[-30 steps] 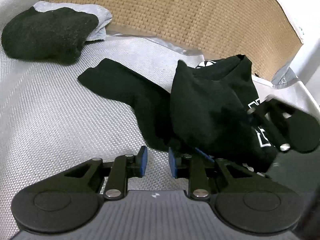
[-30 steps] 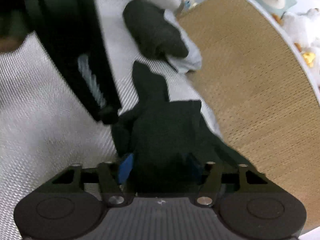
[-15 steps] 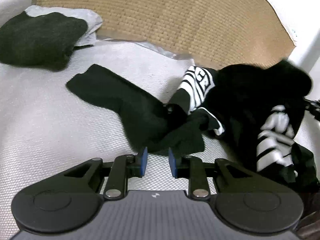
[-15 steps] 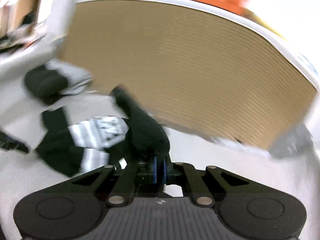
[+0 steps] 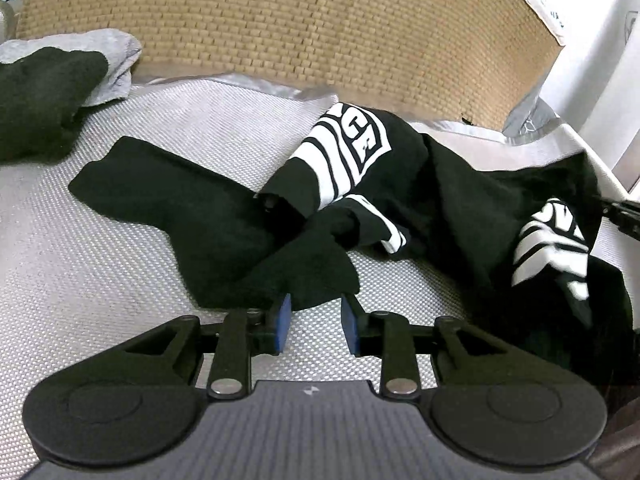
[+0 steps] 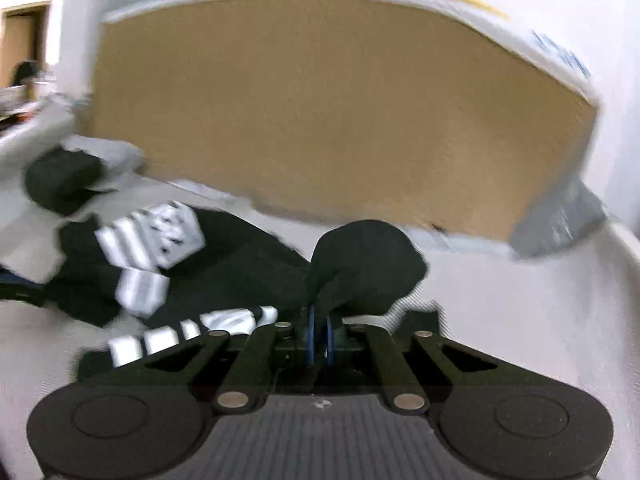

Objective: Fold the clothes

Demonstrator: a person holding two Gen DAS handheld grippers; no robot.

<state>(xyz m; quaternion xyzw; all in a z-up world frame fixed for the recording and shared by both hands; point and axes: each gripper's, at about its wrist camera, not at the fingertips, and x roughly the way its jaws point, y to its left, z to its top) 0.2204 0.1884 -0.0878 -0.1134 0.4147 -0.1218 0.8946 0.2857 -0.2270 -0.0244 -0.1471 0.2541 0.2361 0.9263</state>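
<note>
Pinching of black garment [image 6: 368, 264] by right gripper [image 6: 319, 334]; left gripper [image 5: 313, 322] parted, empty.
Blue pads are pressed on a bunched fold. Crumpled cloth with white striped lettering is spread across the grey woven surface [image 5: 100, 280]; its edge lies just ahead of the left pads. Farther off, a woven mat [image 5: 300, 20] is seen.

Both wrist cameras sit low, close over the black garment [image 5: 440, 200], facing the woven mat [image 6: 340, 112].
</note>
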